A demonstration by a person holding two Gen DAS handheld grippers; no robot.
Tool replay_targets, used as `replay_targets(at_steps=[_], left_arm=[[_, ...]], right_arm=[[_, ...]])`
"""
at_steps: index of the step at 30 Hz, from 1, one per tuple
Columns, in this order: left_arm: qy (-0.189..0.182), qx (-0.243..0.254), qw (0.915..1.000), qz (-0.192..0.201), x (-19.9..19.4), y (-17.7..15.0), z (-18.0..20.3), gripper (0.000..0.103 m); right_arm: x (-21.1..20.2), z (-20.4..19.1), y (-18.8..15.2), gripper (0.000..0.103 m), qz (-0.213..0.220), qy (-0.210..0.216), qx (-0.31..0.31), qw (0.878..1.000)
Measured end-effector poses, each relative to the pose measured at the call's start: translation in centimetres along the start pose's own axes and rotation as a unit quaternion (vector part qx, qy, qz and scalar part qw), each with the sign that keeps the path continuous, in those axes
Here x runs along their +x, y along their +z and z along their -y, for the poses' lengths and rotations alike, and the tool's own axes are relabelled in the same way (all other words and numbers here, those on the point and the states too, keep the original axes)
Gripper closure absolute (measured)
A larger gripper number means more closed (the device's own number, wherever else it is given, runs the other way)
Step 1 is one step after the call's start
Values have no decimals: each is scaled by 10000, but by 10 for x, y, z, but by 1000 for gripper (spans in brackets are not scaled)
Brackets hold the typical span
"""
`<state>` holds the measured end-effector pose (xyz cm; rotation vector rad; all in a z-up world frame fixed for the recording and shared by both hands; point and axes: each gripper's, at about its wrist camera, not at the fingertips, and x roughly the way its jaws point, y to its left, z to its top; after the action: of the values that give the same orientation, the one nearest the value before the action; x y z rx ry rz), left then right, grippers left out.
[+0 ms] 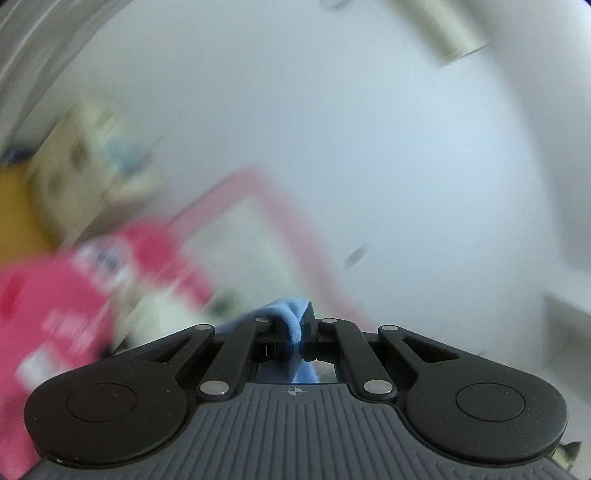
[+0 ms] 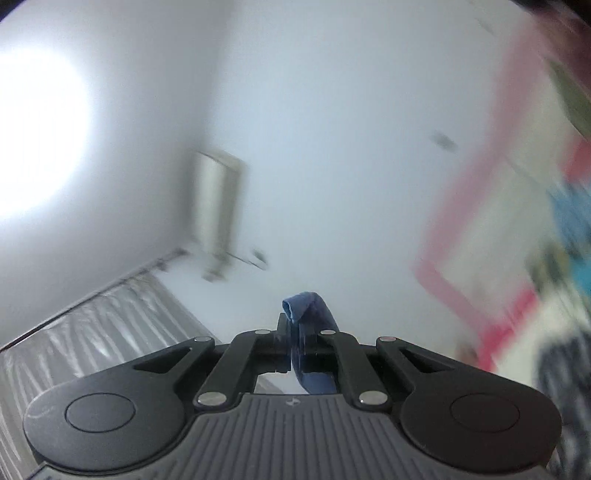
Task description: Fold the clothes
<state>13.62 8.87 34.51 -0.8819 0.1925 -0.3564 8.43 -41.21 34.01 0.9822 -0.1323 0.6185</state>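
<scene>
Pretty blurry all round, so only the big stuff reads.

Left wrist view, from the left: grey pleated curtain (image 1: 22, 55) curving up the far-left edge, then a patch of yellow (image 1: 14, 206) below it. Next, a cream unit with dark recesses (image 1: 74, 166), too smeared to name properly. Below that, big pink things with white lettering (image 1: 66, 295), near and to the left. Further right, a pink-framed panel (image 1: 258, 206) leaning against the white wall (image 1: 369, 147). Up top right, a beige box-shaped fixture (image 1: 439, 29), looks like an air conditioner but can't swear to it.

Bottom centre: left gripper (image 1: 301, 328), jaws pressed together and pinching a fold of light blue cloth (image 1: 291, 314). Cloth bunches over the fingertips and trails back down under the jaws.

Right wrist view, from the left: huge white glare (image 2: 33, 136) on the far left, pale pleated curtain (image 2: 110, 325) low down with a rail above it. Then the same sort of beige box (image 2: 218, 203) on the wall (image 2: 332, 129), a small dark mark (image 2: 443, 140) further right, and the pink frame (image 2: 461, 206) again at the right, with blurred teal and dark shapes at the very edge.

Bottom centre: right gripper (image 2: 293, 332), jaws squeezed shut on a darker-looking blue cloth edge (image 2: 303, 302), which pokes up past the tips and hangs down behind them.
</scene>
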Motion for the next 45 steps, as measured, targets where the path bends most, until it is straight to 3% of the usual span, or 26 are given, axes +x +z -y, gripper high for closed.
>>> replay_targets(at_steps=[3,7,14,19,25,28,32,33,36,41,43,45], left_arm=[[-257,762,9963,311,-33,18,53,101],[-420,1414,9887,268,-83,4,52,101],[-100,1355,9880,-740,-150,-68,-48,101],[330,1036,9805,-1638,-180,-132,-138,101],[1194,247,9548,-2712,-213,-214,-266,101],[1867,12,9297,-3175,-230,-254,-324,101],[2409,39,9008,-3613,-258,-279,-363,101],[2471,41,8958,-3693,-263,-283,-366,101],[2480,113,8890,-3847,-278,-290,-365,101],[2334,227,8870,-3978,-283,-292,-352,101],[2380,317,8807,-4082,-280,-300,-358,101],[2493,495,8697,-4231,-275,-318,-374,101]], right_arm=[[-5,-48,22,98,121,206,-654,9976],[-50,-58,13,98,12,325,-895,9955],[-181,-17,-62,98,-395,21,-525,9978],[-271,25,-137,98,-983,-947,-197,9904],[-356,95,-225,98,-1661,-2318,860,9546],[-382,125,-261,98,-1940,-2860,1299,9294],[-408,152,-291,98,-2272,-3649,1634,8880],[-413,151,-295,98,-2313,-3727,1677,8829],[-429,150,-307,98,-2419,-3950,1806,8677],[-444,126,-300,98,-2299,-3935,1648,8747],[-456,130,-300,98,-2280,-4095,1721,8664],[-468,143,-309,98,-2487,-4368,1768,8463]])
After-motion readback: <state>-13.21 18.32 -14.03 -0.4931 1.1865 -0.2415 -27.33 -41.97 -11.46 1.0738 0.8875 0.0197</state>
